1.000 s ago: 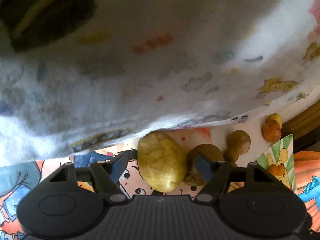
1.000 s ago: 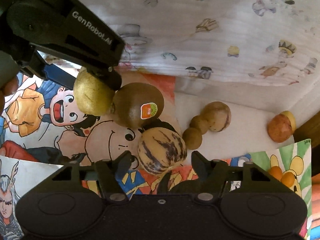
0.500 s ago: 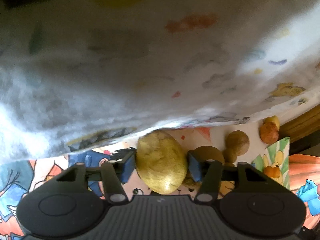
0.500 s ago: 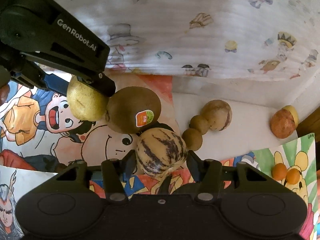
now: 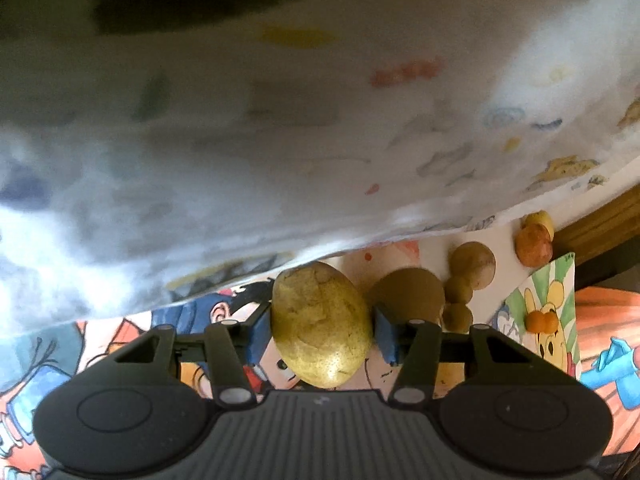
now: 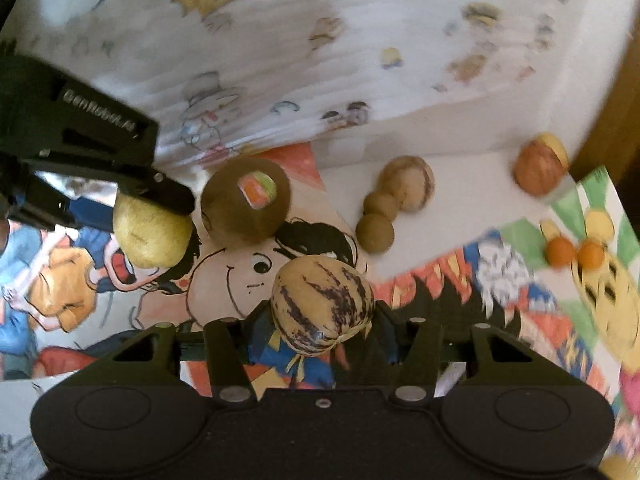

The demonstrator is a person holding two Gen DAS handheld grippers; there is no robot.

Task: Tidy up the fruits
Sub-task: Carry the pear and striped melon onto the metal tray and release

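Both grippers now clamped on fruit.
Left gripper [image 5: 323, 334] grips yellow fruit [image 5: 322, 326], right gripper [image 6: 322, 330] grips striped fruit [image 6: 322, 307]; jaws were wider 1 s ago. Brown fruit [image 6: 245, 200] sits far-left on mat.

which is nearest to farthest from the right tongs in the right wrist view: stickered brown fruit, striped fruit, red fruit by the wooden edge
1. striped fruit, gripped between the right tongs.
2. stickered brown fruit, ahead and slightly left, on the cartoon mat.
3. red fruit, far right, by the wooden edge.
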